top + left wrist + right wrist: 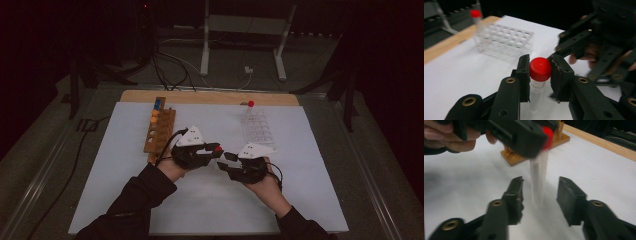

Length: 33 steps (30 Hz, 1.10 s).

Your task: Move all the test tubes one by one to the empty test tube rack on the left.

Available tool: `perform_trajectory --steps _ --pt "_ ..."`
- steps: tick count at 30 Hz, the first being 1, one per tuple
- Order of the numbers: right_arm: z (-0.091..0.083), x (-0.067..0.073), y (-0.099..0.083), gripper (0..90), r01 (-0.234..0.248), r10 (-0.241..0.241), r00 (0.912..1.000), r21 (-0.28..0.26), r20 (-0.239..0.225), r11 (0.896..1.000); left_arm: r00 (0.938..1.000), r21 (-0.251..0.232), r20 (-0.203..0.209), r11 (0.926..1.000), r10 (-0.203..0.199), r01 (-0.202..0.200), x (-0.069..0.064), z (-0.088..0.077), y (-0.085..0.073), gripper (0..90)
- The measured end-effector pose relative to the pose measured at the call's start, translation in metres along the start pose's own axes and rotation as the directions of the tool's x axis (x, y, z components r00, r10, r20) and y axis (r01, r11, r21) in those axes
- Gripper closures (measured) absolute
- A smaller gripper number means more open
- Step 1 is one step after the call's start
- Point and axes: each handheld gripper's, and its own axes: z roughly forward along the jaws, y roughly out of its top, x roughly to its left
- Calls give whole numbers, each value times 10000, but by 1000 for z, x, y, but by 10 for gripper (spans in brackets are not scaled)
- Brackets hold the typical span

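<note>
A clear tube (pixel 536 96) with a red cap (pixel 540 69) hangs upright just above the white mat (pixel 125 195). My left gripper (pixel 539 65) is shut on the cap, one pad on each side. From above, that gripper (pixel 214 150) sits at the table's middle, tip to tip with my right gripper (pixel 226 157). In the right gripper view, my right gripper (pixel 540 188) stands open around the tube's lower body (pixel 539 180), with a gap on both sides. The left gripper (pixel 524 135) holds the cap overhead there.
A clear plastic rack (pixel 257 127) lies behind the grippers, with one red-capped tube (pixel 250 104) standing at its far corner. A wooden rack (pixel 159 131) with orange and blue caps stands at the left. The wooden table edge (pixel 210 97) runs behind the mat.
</note>
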Motion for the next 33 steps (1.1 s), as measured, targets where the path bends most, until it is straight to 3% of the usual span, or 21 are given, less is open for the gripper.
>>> perform_trajectory --steps 6,11,15,19,23,33 --pt "-9 -3 5 387 -40 44 9999 -294 124 9996 9969 -311 -723 9991 -319 297 16 -24 2 719" --pt "-15 -6 9 161 -272 291 9990 -533 350 9982 9881 -553 -1453 9975 -508 432 32 -51 4 719" --pt "-18 -11 11 53 -576 606 9969 -596 499 9966 9784 -782 -1953 9955 -682 538 43 -70 6 719" --pt "-23 -15 11 0 -631 646 9977 -712 193 9955 9655 -962 -2463 9934 -844 622 54 -87 6 719" --pt "-25 -17 10 0 -601 623 9977 -759 272 9953 9496 -988 -2986 9927 -956 689 65 -100 4 719" --pt "-28 -19 10 0 -555 579 9979 -835 272 9950 9011 -1248 -4036 9852 -1583 1172 90 -126 -9 719"
